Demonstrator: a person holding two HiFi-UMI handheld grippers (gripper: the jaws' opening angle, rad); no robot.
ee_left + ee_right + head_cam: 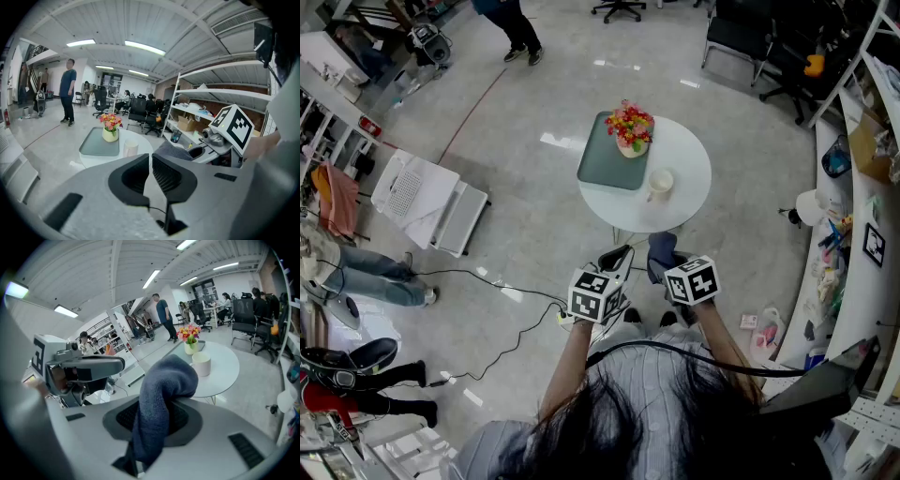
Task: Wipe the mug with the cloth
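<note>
A cream mug (pixel 660 183) stands on a round white table (pixel 689 183), also seen as the mug (pixel 131 148) and the mug (pixel 201 363) in the gripper views. My right gripper (pixel 157 416) is shut on a dark blue cloth (pixel 159 399), which bulges out between its jaws; the cloth (pixel 661 253) shows near the table's front edge. My left gripper (pixel 150 176) is shut with nothing in it. Both grippers are held short of the table, the left gripper (pixel 614 267) beside the right gripper (pixel 667 265).
On the table lie a grey-green tray (pixel 605 159) and a vase of flowers (pixel 629 129). A cable (pixel 502 286) runs across the floor at left. Shelving (pixel 862 244) stands at right, office chairs (pixel 741 37) behind, and a person (pixel 516 28) walks at the far side.
</note>
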